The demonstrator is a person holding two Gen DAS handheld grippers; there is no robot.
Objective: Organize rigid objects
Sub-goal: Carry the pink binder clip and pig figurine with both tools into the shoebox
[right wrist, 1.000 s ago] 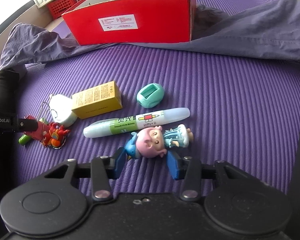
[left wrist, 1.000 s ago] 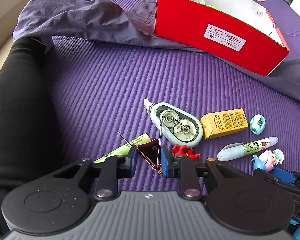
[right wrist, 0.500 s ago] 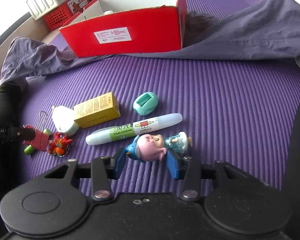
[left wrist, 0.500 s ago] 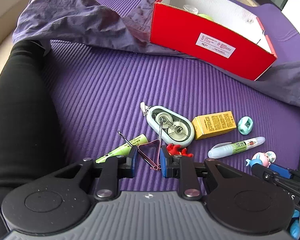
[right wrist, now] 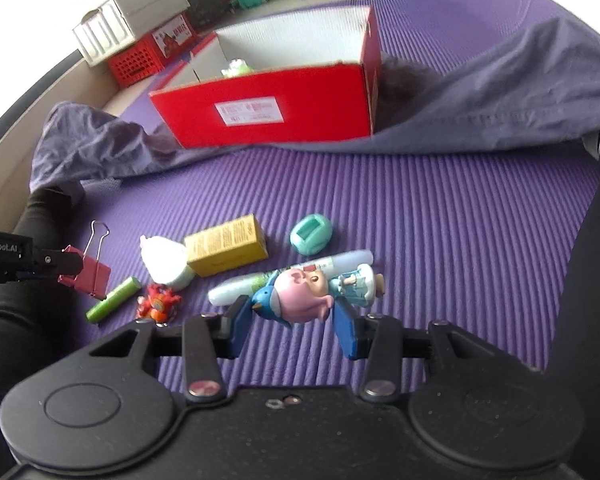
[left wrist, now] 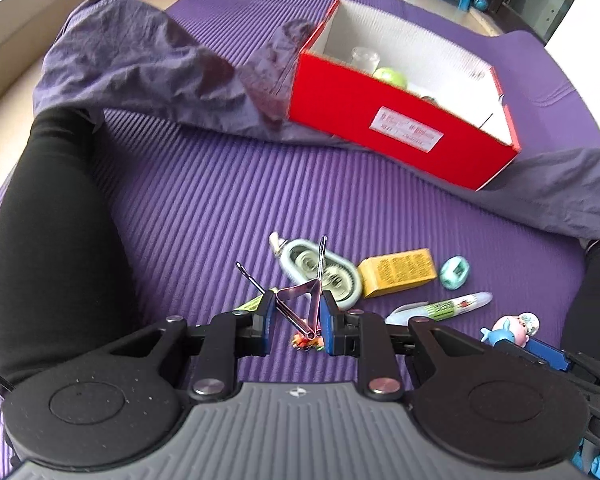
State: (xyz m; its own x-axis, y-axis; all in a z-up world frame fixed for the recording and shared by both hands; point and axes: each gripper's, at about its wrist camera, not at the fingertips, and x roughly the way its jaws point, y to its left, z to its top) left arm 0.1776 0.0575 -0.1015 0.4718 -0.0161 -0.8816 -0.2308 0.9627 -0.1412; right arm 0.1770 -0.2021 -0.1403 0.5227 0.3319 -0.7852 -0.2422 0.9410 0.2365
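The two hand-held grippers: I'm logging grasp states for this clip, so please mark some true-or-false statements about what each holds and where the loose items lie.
1. The left hand-held gripper is shut on the pink binder clip. True.
2. The right hand-held gripper is empty. False: it grips the pig figurine.
3. The yellow box lies inside the red box. False: it lies on the purple mat.
4. The red box is open-topped. True.
5. The green tube lies on the mat. True.
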